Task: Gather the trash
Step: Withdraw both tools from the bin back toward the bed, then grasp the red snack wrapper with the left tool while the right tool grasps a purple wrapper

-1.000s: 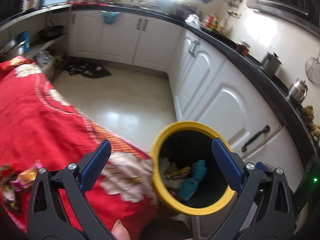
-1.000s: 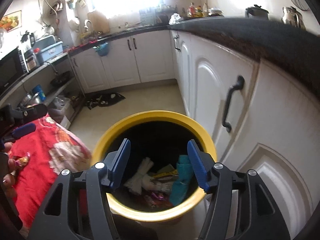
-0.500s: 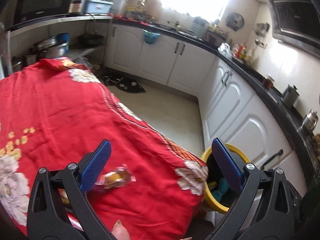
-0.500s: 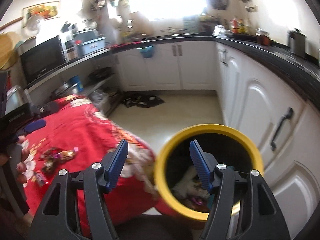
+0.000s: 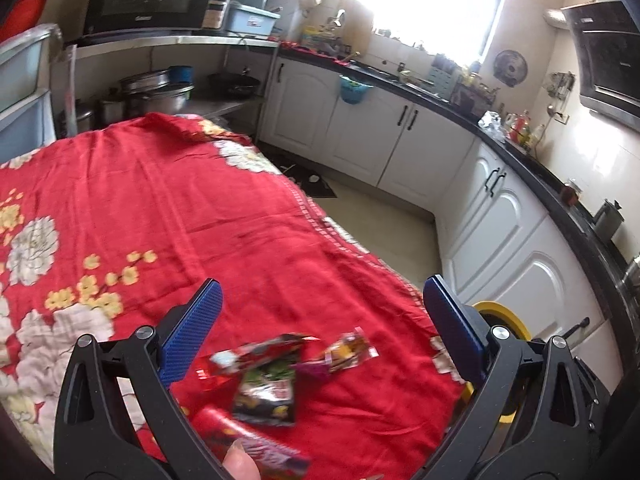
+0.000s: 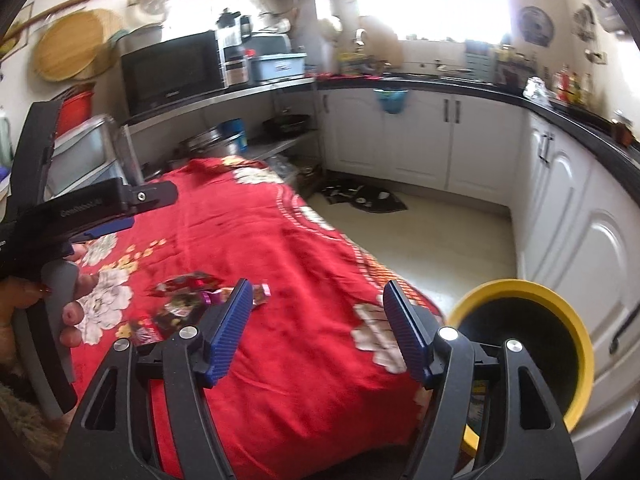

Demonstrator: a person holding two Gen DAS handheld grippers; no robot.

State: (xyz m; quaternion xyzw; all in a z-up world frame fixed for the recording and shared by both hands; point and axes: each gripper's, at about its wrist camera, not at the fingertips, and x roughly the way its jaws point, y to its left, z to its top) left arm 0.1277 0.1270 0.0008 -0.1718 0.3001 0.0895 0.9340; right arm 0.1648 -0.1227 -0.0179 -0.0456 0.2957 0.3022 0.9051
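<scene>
left tool (image 5: 318, 320): jaws spread wide, nothing between them, hanging above the near edge of the table (image 5: 168, 208), which is covered by a red floral cloth. a fingertip shows at the bottom edge of the left wrist view.

right tool (image 6: 318, 322): jaws likewise wide apart and empty, over the table's corner nearest the bin.

trash, left wrist view: a small cluster of wrappers lies on the cloth between and just below the left tool's blue pads. dark snack packet (image 5: 266, 394) in the middle; red foil wrapper (image 5: 248, 358) touching it on the upper left; orange candy wrapper (image 5: 348, 350) just beside on the right; red stick wrapper (image 5: 256, 442) nearest the camera, blurred. same cluster in the right wrist view (image 6: 182, 304), left of the right tool, near the hand holding the left tool.

yellow-rimmed bin (image 6: 532, 344) stands on the floor just off the table's corner, beside the white cabinets (image 6: 568, 216). contents not readable.
</scene>
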